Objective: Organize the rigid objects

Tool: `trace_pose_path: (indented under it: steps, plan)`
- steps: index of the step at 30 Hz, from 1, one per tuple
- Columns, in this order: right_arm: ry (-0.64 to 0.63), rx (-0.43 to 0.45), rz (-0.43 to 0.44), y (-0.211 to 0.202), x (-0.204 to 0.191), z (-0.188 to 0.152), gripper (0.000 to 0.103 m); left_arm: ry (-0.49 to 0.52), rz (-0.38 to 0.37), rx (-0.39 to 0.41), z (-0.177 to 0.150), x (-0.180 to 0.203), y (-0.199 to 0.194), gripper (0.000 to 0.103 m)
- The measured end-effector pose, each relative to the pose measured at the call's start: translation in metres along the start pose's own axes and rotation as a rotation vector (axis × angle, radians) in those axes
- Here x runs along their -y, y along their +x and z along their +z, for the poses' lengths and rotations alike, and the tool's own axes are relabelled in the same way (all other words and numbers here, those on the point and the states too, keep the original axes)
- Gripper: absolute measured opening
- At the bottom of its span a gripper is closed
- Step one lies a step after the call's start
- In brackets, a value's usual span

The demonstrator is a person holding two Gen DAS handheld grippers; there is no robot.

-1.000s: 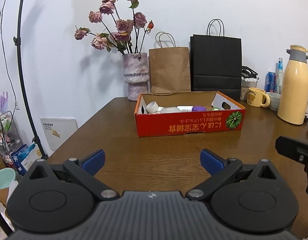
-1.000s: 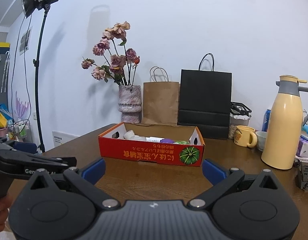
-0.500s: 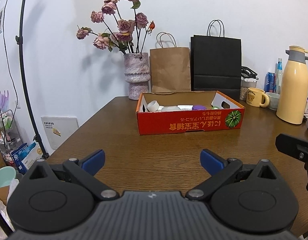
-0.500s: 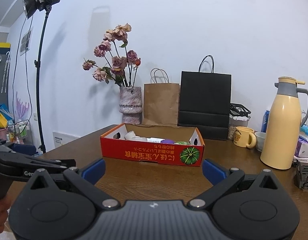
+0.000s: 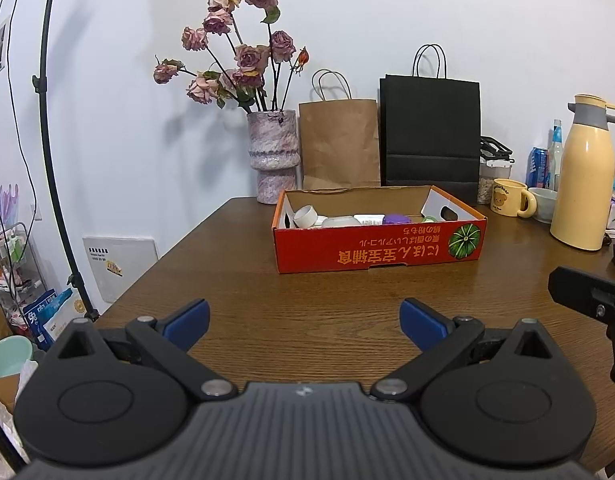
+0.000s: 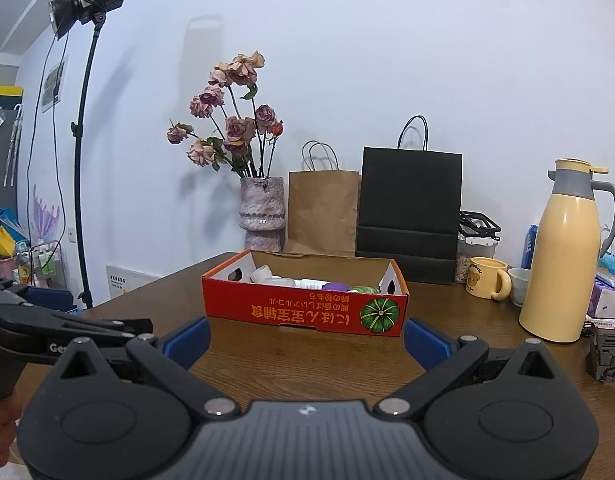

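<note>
Small items lie in the box; both tongs empty

The shallow red cardboard box with a pumpkin print (image 5: 379, 240) sits mid-surface, holding a white cap, white containers and a purple lid. The brown wooden surface (image 5: 307, 300) before it lies bare. Left tongs (image 5: 303, 316) and right tongs (image 6: 305, 338) gape wide, holding nothing. Collecting looks mostly done; what remains is unclear.
</note>
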State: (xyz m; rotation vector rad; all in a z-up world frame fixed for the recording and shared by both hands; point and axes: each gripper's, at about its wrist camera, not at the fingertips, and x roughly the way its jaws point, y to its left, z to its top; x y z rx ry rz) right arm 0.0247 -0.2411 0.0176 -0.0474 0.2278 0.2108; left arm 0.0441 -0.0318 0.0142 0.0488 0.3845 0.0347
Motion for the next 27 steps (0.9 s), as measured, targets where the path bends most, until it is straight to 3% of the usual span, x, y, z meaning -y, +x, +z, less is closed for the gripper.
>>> trace_pose_path:
  steps: [27]
  plan:
    - [-0.002,-0.002,0.001,-0.0008,-0.0008,-0.0006,0.103,-0.001,-0.010,0.001,0.0004,-0.0003,0.0001,0.103]
